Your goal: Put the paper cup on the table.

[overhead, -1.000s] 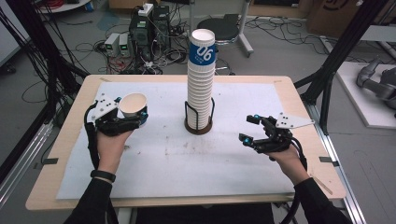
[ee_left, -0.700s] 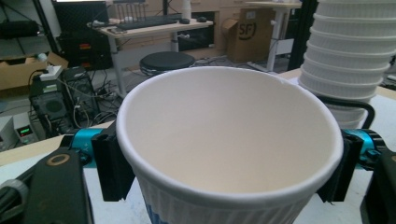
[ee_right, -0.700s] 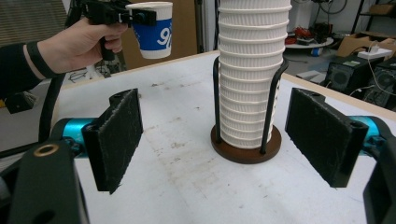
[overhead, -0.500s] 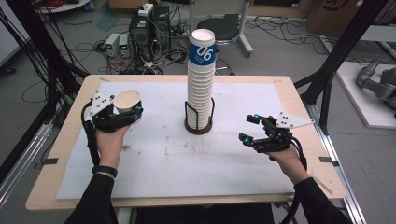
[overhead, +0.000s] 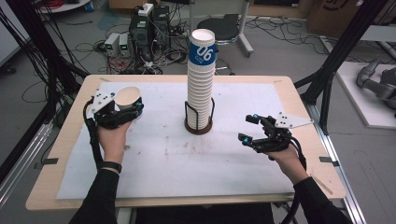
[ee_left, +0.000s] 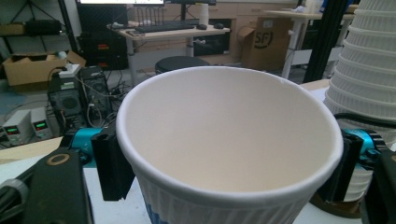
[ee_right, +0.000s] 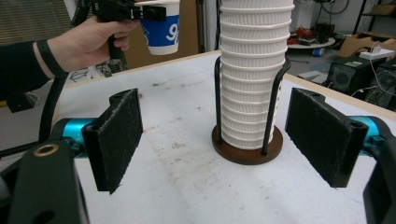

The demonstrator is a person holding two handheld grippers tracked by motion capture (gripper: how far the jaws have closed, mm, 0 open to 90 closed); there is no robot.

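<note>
A white paper cup (overhead: 127,97) with blue print is held upright above the table's left side, my left gripper (overhead: 122,111) shut on its ribbed wall just under the rim. In the left gripper view the cup (ee_left: 224,140) sits wide-mouthed between both black pads. A tall stack of ribbed white cups (overhead: 201,79) stands in a black wire holder on a brown base (overhead: 198,127) at mid-table. My right gripper (overhead: 250,128) hovers at the right, open and holding nothing, its pads (ee_right: 116,135) framing the stack (ee_right: 252,70) from a distance. The held cup (ee_right: 161,25) shows at far left there.
A white sheet (overhead: 187,158) covers most of the wooden table (overhead: 60,149). Black frame posts stand at both sides, with electronics and cables on the floor behind. A stool (overhead: 224,25) stands past the far edge.
My left gripper has carried the cup a little to the left and toward the far edge. The right hand has kept still.
</note>
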